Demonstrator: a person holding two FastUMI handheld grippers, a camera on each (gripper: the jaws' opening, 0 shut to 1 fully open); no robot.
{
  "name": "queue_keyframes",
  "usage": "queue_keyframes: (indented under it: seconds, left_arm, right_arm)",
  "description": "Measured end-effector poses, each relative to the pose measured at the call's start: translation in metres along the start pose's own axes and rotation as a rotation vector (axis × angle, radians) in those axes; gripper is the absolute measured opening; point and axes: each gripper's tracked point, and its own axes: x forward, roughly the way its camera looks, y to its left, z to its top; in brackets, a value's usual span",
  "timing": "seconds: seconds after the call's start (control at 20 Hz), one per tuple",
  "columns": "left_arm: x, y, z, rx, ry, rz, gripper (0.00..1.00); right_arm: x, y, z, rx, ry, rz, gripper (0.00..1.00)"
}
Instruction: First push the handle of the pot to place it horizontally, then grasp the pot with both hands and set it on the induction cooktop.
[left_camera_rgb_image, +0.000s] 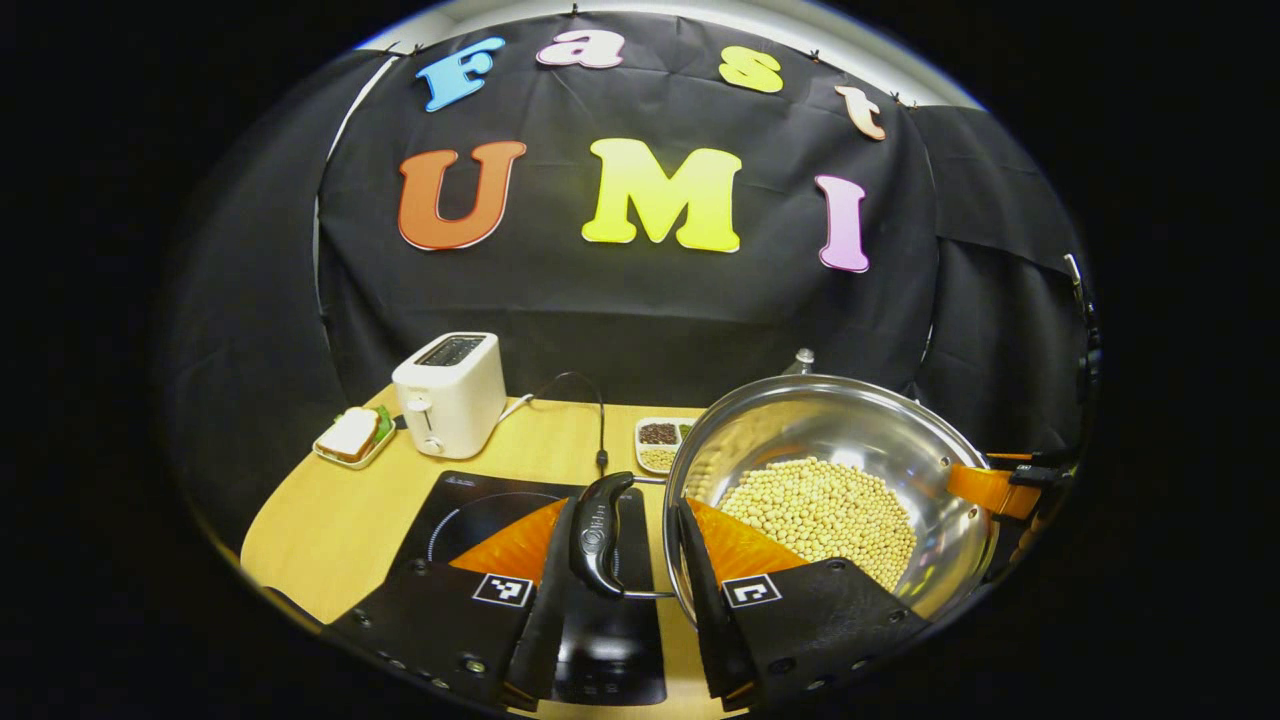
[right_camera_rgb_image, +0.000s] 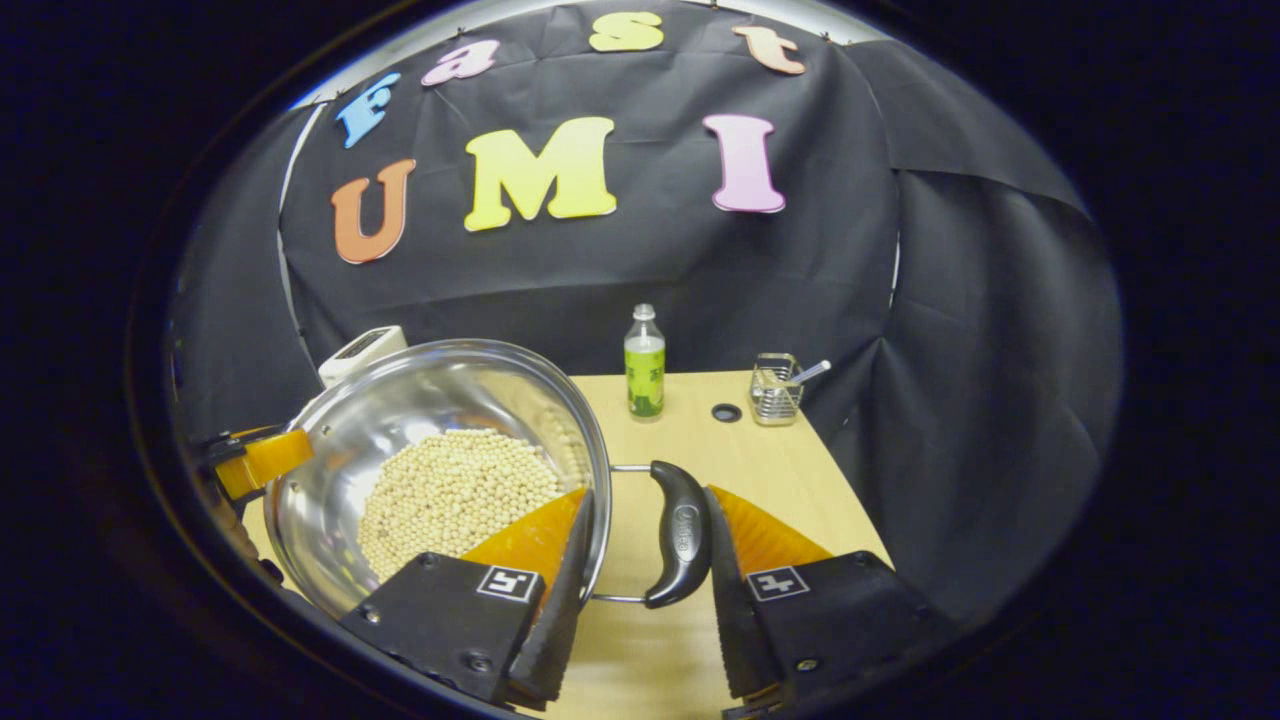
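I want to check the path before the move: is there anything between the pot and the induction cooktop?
Nothing visible does. In the left gripper view the cooktop lies bare beside the pot. The toaster stands behind the cooktop.

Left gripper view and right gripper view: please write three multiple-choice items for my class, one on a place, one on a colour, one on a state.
1. Where does the toaster stand?
A on a shelf; B beside the sandwich plate; C on the floor.
2. What colour is the label on the bottle?
A green; B red; C blue.
3. How is the left gripper?
A open, with the pot handle between its fingers; B shut on a spoon; C shut on nothing.

Answers:
1. B, the toaster and the plate sit side by side on the table.
2. A, the wrap is green.
3. A, a gap shows beside the handle.
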Motion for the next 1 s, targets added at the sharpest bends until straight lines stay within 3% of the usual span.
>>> queue_keyframes:
  seconds: [0.5, 1.0]
  left_arm:
    - [-0.013, 0.107, 0.032, -0.028, -0.070, 0.120, 0.54]
    - [0.000, 0.201, 0.015, -0.038, -0.053, 0.244, 0.54]
  right_arm:
    - [0.019, 0.115, 0.027, -0.040, -0.005, 0.097, 0.60]
    - [0.061, 0.210, 0.013, -0.107, 0.029, 0.168, 0.62]
